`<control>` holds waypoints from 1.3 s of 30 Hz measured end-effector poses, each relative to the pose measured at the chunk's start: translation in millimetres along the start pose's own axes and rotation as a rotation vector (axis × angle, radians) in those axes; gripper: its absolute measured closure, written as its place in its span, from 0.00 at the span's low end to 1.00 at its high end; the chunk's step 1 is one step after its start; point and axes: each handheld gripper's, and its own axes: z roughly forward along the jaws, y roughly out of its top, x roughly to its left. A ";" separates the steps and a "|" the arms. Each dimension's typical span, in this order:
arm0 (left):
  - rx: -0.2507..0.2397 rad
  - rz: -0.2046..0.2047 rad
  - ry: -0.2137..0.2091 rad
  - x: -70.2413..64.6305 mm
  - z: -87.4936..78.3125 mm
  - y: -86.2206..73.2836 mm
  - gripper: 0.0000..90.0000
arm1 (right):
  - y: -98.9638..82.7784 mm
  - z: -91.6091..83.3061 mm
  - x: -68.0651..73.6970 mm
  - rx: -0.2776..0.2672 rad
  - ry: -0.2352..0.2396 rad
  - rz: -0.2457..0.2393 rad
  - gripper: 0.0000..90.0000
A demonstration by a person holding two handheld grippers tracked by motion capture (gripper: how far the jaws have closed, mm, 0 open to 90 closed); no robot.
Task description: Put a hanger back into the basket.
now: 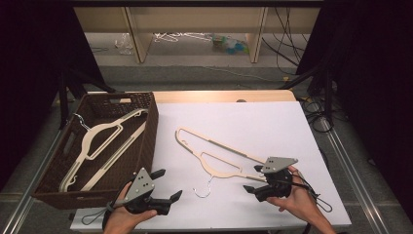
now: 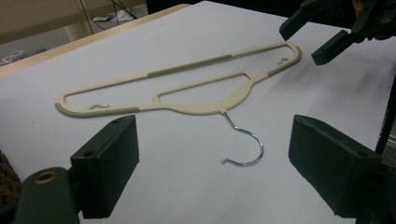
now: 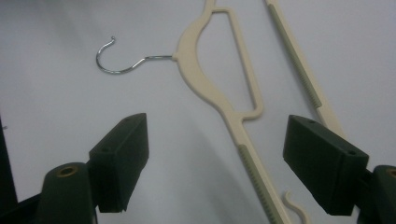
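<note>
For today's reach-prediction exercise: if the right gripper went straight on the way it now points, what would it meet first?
Probably the cream plastic hanger on the white table: its shoulder arm lies between the open right gripper jaws, just ahead, though depth is unclear.

Both hands come in from the bottom. The left gripper (image 1: 168, 185) is held low with its jaws wide apart and nothing between them. The right gripper (image 1: 254, 178) is low too, jaws wide apart, pinching nothing.

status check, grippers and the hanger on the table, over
Left gripper open, right gripper open at hanger's end. Hanger flat on table, unheld. Basket at left holds hangers. Nothing in the way.
</note>
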 end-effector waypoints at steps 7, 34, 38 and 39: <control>0.006 -0.001 -0.003 -1.6 2.5 -1.0 0.18 | 1.4 20.1 -8.1 0.043 0.005 -0.020 0.32; 0.022 0.021 -0.026 -3.9 6.0 -3.7 0.20 | 1.2 36.9 -33.3 0.282 0.123 -0.106 0.82; 0.022 0.005 -0.030 -5.4 6.7 -3.9 0.21 | 1.5 37.0 -32.6 0.294 0.128 -0.100 0.82; 0.023 0.014 -0.033 -5.6 7.0 -3.7 0.21 | 1.5 37.4 -33.1 0.295 0.134 -0.101 0.82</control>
